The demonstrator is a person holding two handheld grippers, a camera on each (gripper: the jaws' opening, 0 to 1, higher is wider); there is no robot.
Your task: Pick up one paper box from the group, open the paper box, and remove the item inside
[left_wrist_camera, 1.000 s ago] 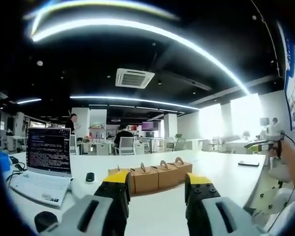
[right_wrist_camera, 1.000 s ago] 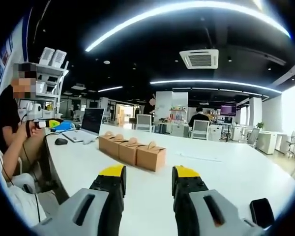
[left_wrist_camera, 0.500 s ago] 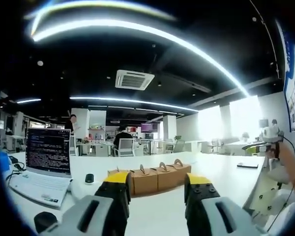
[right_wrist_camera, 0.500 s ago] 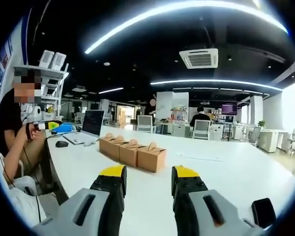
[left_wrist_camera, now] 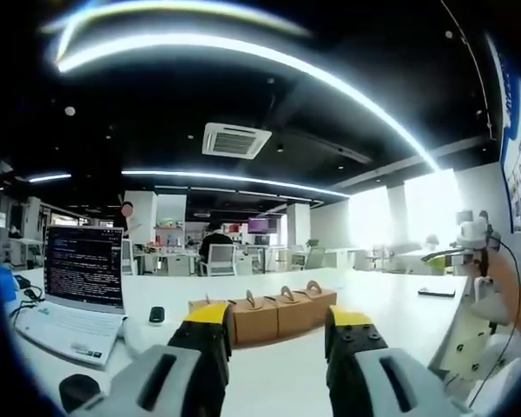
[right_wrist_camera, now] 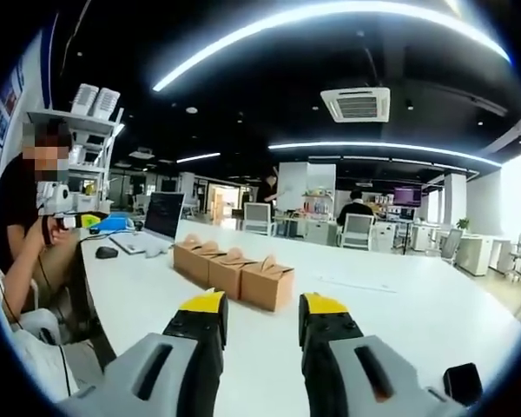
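Observation:
A row of brown paper boxes [left_wrist_camera: 278,314] with looped handles stands on the white table [left_wrist_camera: 391,304], just beyond my left gripper [left_wrist_camera: 275,323]. Its yellow-tipped jaws are open with nothing between them. In the right gripper view the same row of boxes [right_wrist_camera: 234,271] lies ahead and to the left of my right gripper [right_wrist_camera: 262,309], which is also open and empty. The nearest box [right_wrist_camera: 268,283] sits a short way beyond the right gripper's left jaw.
An open laptop [left_wrist_camera: 78,291] and a black mouse [left_wrist_camera: 157,314] are on the table left of the boxes. A seated person [right_wrist_camera: 26,226] holding another gripper is at the table's left end. A black phone [right_wrist_camera: 462,382] lies near the right. Office desks and chairs stand behind.
Both views have shifted slightly; the right gripper's camera has edged a little nearer the boxes. The boxes have not moved and both grippers stay open.

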